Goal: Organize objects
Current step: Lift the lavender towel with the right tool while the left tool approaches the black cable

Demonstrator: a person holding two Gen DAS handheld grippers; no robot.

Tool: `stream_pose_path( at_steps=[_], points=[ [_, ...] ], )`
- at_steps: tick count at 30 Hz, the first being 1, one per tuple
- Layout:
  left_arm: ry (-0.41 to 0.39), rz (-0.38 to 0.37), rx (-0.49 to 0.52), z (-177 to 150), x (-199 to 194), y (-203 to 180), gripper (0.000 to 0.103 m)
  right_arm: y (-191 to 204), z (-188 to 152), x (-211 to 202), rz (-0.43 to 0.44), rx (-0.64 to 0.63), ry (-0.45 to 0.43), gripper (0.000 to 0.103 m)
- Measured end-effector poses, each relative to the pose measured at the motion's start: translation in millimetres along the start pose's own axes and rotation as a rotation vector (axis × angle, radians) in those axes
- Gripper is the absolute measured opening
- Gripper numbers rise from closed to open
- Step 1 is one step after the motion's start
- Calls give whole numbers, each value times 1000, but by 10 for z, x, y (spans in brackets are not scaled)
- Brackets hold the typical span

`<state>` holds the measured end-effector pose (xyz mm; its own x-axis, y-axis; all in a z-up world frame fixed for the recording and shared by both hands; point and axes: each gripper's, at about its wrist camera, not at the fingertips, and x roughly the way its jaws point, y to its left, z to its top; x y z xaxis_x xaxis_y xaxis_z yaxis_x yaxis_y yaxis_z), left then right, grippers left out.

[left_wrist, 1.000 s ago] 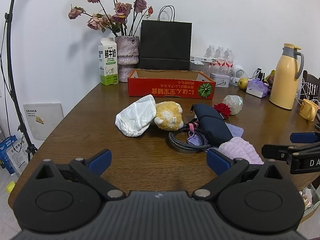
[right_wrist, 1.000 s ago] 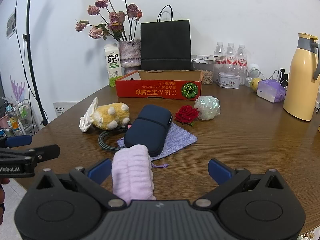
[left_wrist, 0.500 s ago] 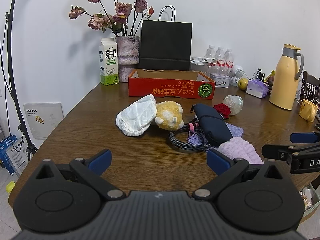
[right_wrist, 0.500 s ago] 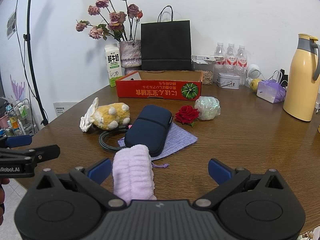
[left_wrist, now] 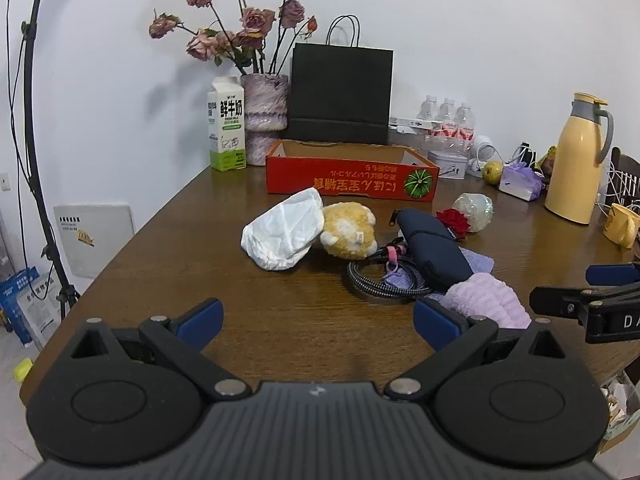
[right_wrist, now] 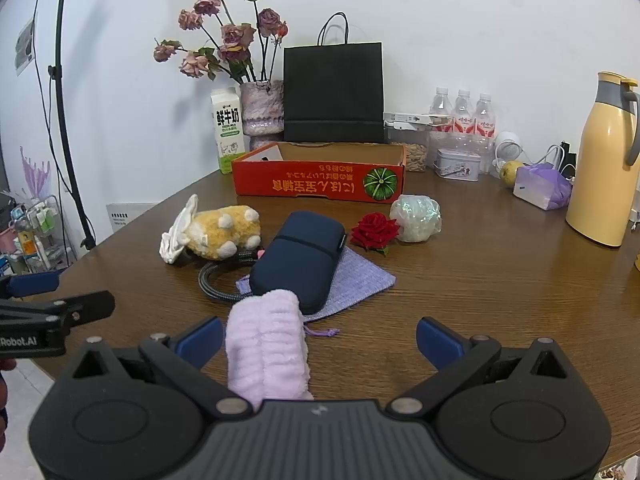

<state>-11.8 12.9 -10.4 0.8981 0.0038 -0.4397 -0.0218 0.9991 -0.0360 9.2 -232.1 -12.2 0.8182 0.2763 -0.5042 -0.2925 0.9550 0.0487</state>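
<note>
Left gripper (left_wrist: 318, 318): held low at the near edge of the wooden table (left_wrist: 224, 240), levelled toward the red cardboard box (left_wrist: 352, 178), blue fingers spread wide, nothing between them. Right gripper (right_wrist: 318, 338): same low, level pose, fingers spread; lilac fluffy roll (right_wrist: 266, 346) lay between them, close against the left finger, contact not discernible. Roll's long axis ran toward the box. Navy pouch (right_wrist: 298, 258): in front of the box, on a lavender cloth bag (right_wrist: 360, 276), long axis angled toward the box's right end. Left of the pouch: coiled braided cable (right_wrist: 218, 280), yellow plush toy (right_wrist: 224, 232), white plastic bag (left_wrist: 282, 234). Right of it: red rose (right_wrist: 374, 230), iridescent wrapped bundle (right_wrist: 416, 218).
</note>
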Motion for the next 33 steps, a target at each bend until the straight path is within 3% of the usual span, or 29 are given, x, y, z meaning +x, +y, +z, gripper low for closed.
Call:
stream_pose_path(
  at_steps=[16, 27, 33],
  points=[
    [0, 14, 13, -46, 113, 25, 103, 38, -124, 177, 1, -22, 28, 103],
    [-11, 61, 27, -60, 210, 129, 103, 145, -186, 420, 13, -84, 45, 103],
    [-12, 74, -5, -75, 262, 239, 103, 183, -196, 542, 65, -91, 53, 100]
  ],
)
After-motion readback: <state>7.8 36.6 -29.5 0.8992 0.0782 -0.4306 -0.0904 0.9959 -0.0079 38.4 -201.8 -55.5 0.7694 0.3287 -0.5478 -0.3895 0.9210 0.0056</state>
